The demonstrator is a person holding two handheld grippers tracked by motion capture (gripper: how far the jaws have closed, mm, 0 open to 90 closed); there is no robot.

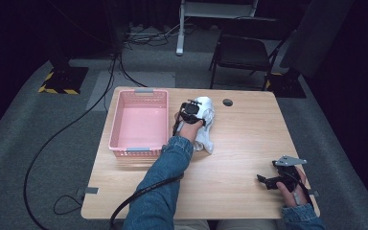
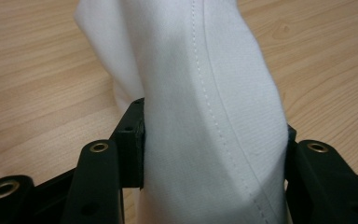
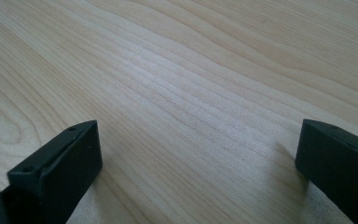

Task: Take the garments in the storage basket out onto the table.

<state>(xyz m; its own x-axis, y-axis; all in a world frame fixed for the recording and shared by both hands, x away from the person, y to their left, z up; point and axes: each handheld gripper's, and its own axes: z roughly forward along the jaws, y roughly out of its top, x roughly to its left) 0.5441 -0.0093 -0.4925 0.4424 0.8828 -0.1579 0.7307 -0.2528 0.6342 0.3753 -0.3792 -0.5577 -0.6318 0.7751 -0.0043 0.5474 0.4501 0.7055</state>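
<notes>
A white cloth (image 1: 206, 125) lies bunched on the wooden table (image 1: 239, 143), just right of the pink basket (image 1: 140, 122). My left gripper (image 1: 191, 109) is over the cloth's far end, shut on a thick fold of it. In the left gripper view the white cloth (image 2: 205, 116) fills the gap between the two black jaws, a stitched seam running down it. My right gripper (image 1: 268, 182) rests near the table's front right corner, jaws wide apart. In the right gripper view nothing but bare wood lies between its fingers (image 3: 60, 163).
The pink basket has nothing in it and stands at the table's left. A round cable hole (image 1: 227, 102) sits near the far edge. A black chair (image 1: 244, 52) and cables lie on the floor beyond the table.
</notes>
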